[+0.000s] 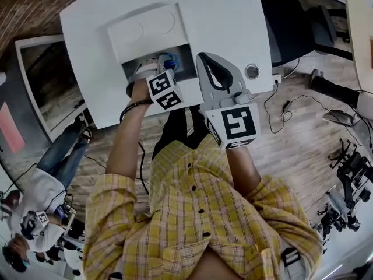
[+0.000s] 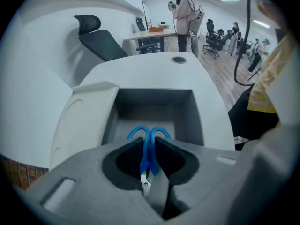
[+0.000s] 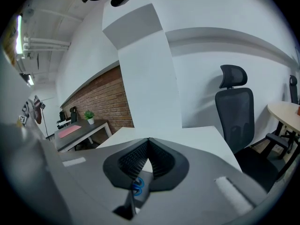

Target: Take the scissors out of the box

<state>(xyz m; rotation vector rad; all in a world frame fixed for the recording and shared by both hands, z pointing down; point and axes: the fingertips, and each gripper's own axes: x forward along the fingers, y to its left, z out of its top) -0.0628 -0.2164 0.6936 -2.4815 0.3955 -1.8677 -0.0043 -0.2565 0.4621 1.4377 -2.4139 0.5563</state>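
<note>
An open grey box [image 1: 185, 56] sits on the white table [image 1: 233, 16], with its white lid [image 1: 145, 31] folded back behind it. My left gripper [image 1: 160, 64] is at the box's mouth, shut on the blue-handled scissors [image 1: 171, 59]. In the left gripper view the jaws of the left gripper [image 2: 149, 146] clamp the scissors [image 2: 137, 132] just below the handle loops, above the box [image 2: 197, 116] floor. My right gripper [image 1: 205, 57] is beside the box on its right, shut with nothing in it. The right gripper [image 3: 148, 142] view shows the scissors [image 3: 137, 187] only as a blue speck.
A round cable grommet [image 1: 252, 70] is set in the table right of the grippers. A black office chair [image 1: 291, 22] stands past the table's right edge. Cables [image 1: 280, 107] lie on the floor, and a person [image 1: 41, 206] is at the lower left.
</note>
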